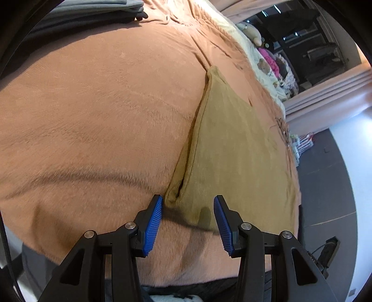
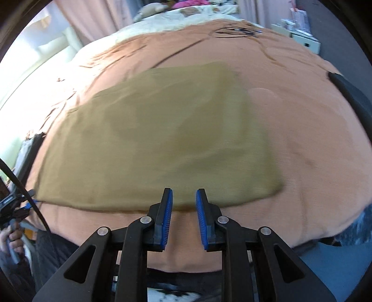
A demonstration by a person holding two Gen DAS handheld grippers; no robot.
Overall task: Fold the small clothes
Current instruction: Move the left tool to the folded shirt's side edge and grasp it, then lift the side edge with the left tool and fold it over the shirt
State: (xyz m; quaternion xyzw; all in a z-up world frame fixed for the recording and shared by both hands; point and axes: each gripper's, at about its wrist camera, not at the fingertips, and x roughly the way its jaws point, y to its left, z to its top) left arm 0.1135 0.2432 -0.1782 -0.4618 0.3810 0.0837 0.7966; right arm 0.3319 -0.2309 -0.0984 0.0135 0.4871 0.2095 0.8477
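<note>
An olive-tan garment (image 1: 234,148) lies flat on an orange-brown blanket (image 1: 97,116), folded into a rough rectangle with layered edges at its near left corner. My left gripper (image 1: 188,204) is open, its blue pads on either side of that near corner, holding nothing. In the right wrist view the same garment (image 2: 162,139) spreads wide across the blanket (image 2: 313,139). My right gripper (image 2: 184,197) is open with a narrow gap, empty, right at the garment's near edge.
Folded grey clothes (image 1: 97,11) are stacked at the far left of the bed. A cream quilt with soft toys (image 1: 253,34) lies beyond the blanket. Pink curtains (image 1: 330,97), a dark floor (image 1: 325,185) and a white cabinet (image 2: 307,39) border the bed.
</note>
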